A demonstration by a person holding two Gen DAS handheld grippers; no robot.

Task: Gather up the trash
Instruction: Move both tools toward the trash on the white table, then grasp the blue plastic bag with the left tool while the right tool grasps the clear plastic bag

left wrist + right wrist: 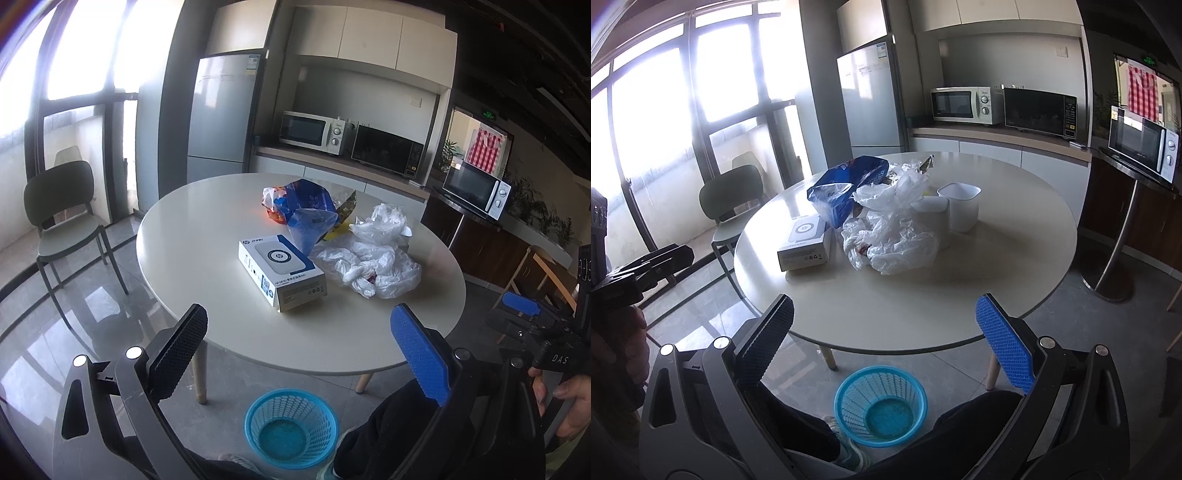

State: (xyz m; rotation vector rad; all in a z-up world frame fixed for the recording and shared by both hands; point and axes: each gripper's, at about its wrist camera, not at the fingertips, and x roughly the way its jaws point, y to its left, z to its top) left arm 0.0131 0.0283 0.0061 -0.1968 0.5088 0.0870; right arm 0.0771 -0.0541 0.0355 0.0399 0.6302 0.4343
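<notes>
Trash lies on a round beige table (pixel 207 221) (pixel 1015 236): a white and blue box (pixel 282 271) (pixel 807 243), a blue plastic bag (pixel 310 210) (pixel 846 184), crumpled white plastic bags (pixel 373 258) (pixel 894 229), and a yellow wrapper (pixel 345 212). A blue mesh basket (pixel 291 428) (pixel 881 404) stands on the floor in front of the table and looks bare inside. My left gripper (pixel 299 354) is open and empty, held before the table's near edge. My right gripper (pixel 886 339) is open and empty there too, and shows at the right of the left wrist view (pixel 524 306).
Two white cups (pixel 958 206) stand behind the bags. A green chair (pixel 62 221) (pixel 733 206) is left of the table. A fridge (pixel 221 118), microwaves (pixel 310 131) and a counter line the back wall. The person's dark legs (pixel 402 432) flank the basket.
</notes>
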